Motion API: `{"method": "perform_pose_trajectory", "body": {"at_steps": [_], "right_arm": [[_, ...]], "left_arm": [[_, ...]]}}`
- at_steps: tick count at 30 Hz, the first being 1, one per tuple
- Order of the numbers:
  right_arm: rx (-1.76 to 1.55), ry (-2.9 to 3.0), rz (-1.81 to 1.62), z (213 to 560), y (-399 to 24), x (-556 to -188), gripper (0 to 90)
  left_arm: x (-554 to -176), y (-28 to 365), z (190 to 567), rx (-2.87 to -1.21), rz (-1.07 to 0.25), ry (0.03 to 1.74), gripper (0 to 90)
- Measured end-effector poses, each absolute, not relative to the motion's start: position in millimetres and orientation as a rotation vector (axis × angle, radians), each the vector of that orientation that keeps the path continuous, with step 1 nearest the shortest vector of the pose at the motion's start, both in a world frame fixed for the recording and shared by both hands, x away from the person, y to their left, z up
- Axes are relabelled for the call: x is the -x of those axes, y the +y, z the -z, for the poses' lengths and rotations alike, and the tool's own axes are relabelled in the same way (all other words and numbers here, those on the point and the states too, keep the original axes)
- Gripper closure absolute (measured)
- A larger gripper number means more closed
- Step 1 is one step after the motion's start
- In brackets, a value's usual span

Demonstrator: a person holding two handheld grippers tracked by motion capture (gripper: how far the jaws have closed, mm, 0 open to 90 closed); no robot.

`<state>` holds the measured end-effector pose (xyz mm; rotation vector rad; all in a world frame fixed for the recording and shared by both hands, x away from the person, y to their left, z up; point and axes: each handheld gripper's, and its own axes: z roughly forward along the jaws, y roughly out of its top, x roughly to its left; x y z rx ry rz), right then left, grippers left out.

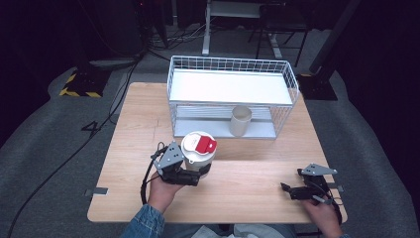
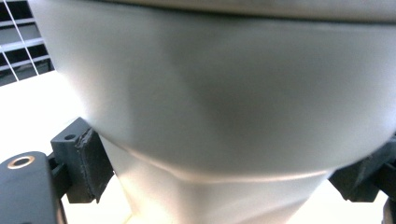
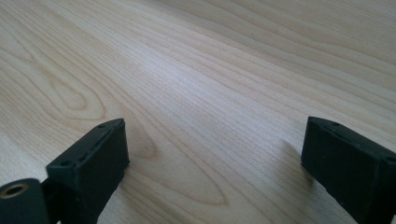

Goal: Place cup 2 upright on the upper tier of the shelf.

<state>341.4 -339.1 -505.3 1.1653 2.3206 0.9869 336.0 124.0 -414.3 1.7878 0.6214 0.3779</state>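
At the left we hold the cup [image 1: 199, 154], a white one with a white lid and a red tab, in the left gripper [image 1: 193, 176]: its jaws stand wide apart and closed on the lower wall of the cup, one on each side, gripping it from the near side. The cup stands upright, its long axis vertical, over the middle of the surface [image 1: 247, 173], a little toward the near edge; whether its base touches the wood we cannot tell from the high view. Beyond it, at the far edge, sits the wire basket [image 1: 292, 84] with a white shelf, and under that shelf stands a second cup [image 1: 240, 120], open and without a lid. That opening lies straight ahead of the held cup and a little to the right, so we judge that any move into the basket turns on keeping the cup upright and low enough to pass under the shelf. The left gripper view gives what the high view cannot: the grey wall of the cup [image 2: 219, 102] pressed between both pads, with the basket grid in its top left corner. At the right, near the near right corner, the right gripper [image 1: 285, 188] rests with its jaws wide and empty; the right gripper view shows bare wood [image 3: 196, 70] between them. The left hand is nearer the basket.
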Motion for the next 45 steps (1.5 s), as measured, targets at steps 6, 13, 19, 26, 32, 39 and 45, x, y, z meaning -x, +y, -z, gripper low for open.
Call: {"method": "perform_pose_trajectory", "body": {"at_steps": [6, 13, 19, 26, 32, 39, 45], "right_arm": [[-1.167, 2.321, -0.987, 505.3, -339.0, -341.4, 7.4], [-1.167, 2.321, -0.987, 505.3, -339.1, -341.4, 7.4], [-1.166, 2.321, -0.987, 505.3, -339.0, -341.5, 7.2], [-1.175, 2.321, -0.981, 505.5, -337.3, -342.2, 5.1], [-1.174, 2.321, -0.981, 505.5, -337.2, -342.2, 5.0], [-1.174, 2.321, -0.981, 505.6, -337.3, -342.3, 5.0], [-1.173, 2.321, -0.98, 505.6, -337.3, -342.2, 5.0]], "left_arm": [[-343.7, 126.2, 399.0, -1.793, -0.374, 0.628, 11.0], [-351.2, 126.6, 385.3, -1.783, -0.378, 0.621, 11.0], [-356.8, 124.3, 373.3, -1.779, -0.376, 0.613, 11.0], [-365.2, 121.2, 355.3, -1.767, -0.384, 0.605, 11.0], [-374.7, 119.2, 341.6, -1.764, -0.393, 0.594, 11.1], [-387.5, 115.6, 322.8, -1.757, -0.405, 0.57, 11.0], [-399.8, 110.8, 307.8, -1.746, -0.415, 0.573, 11.0]]}}
